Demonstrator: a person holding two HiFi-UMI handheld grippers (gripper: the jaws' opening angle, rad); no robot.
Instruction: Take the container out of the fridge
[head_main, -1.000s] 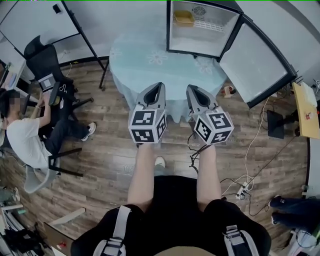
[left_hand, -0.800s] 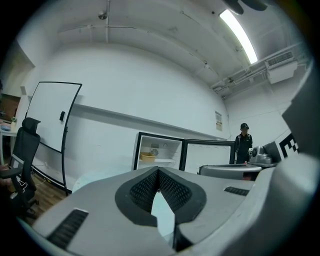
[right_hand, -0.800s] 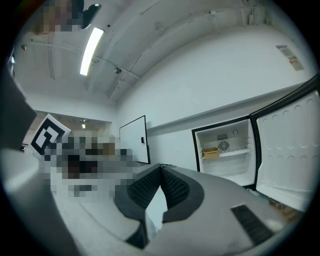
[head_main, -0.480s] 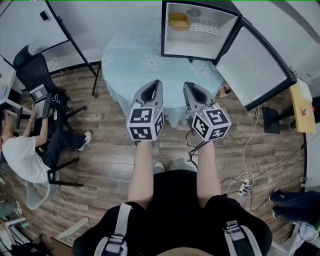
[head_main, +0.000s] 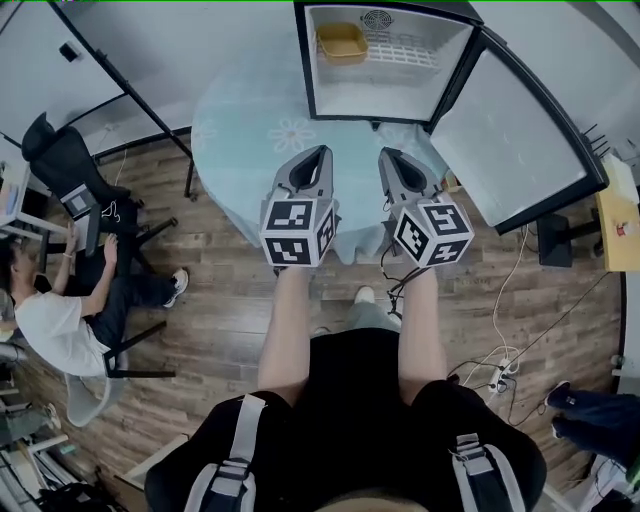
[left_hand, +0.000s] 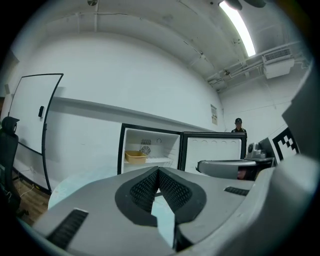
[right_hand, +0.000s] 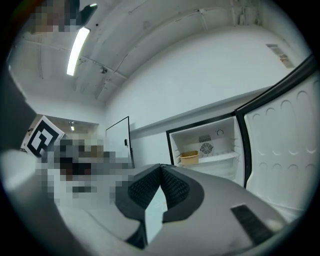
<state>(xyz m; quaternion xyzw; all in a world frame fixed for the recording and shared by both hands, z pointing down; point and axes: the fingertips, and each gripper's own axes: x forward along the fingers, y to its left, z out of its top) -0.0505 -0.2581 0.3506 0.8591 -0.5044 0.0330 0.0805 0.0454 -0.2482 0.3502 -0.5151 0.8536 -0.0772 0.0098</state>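
A small black fridge (head_main: 300, 60) stands open on a round table with a pale blue cloth (head_main: 240, 130); its door (head_main: 515, 135) swings out to the right. A yellow container (head_main: 341, 41) sits on the upper wire shelf at the left, also visible as the yellow container (left_hand: 135, 156) in the left gripper view and the yellow container (right_hand: 189, 158) in the right gripper view. My left gripper (head_main: 320, 152) and right gripper (head_main: 386, 156) are side by side over the table's near edge, well short of the fridge. Both are shut and hold nothing.
A person sits on a chair (head_main: 90, 375) at the left beside an office chair (head_main: 60, 165). A whiteboard stand (head_main: 130, 80) rises left of the table. Cables and a power strip (head_main: 495, 372) lie on the wood floor at the right. Another person (left_hand: 238, 125) stands behind the fridge door.
I have stepped closer to the table: the fridge and table have grown and slid toward me, and the grippers now reach over the table's near edge. Both stay shut.
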